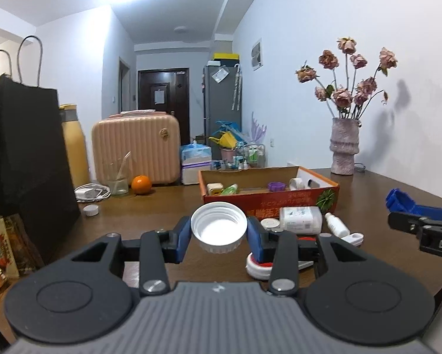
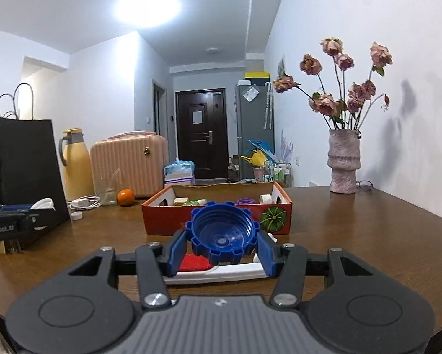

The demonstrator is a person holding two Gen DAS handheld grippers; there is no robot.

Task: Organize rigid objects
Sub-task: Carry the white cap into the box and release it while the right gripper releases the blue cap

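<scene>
My left gripper [image 1: 218, 231] is shut on a white ribbed cap [image 1: 218, 226], hollow side facing the camera, held above the brown table [image 1: 150, 209]. My right gripper [image 2: 222, 243] is shut on a blue toothed cap [image 2: 223, 231], its inside also turned toward me. Beyond both stands the orange cardboard box [image 1: 268, 199] [image 2: 161, 216], holding a purple cap [image 1: 276, 186], a small green bottle [image 1: 229, 189] and other small items. In front of the box lie a white pill bottle [image 1: 300, 219], a small white bottle [image 1: 336, 224] and a red-and-white lid [image 1: 257, 265].
A black paper bag [image 1: 26, 153], yellow thermos [image 1: 74, 153], glass cup [image 1: 117, 181], orange [image 1: 141, 184], white charger cable [image 1: 92, 192] and small white cap [image 1: 90, 210] stand at the left. A vase of dried roses [image 1: 343, 150] is at the back right. A pink suitcase [image 1: 136, 150] is behind.
</scene>
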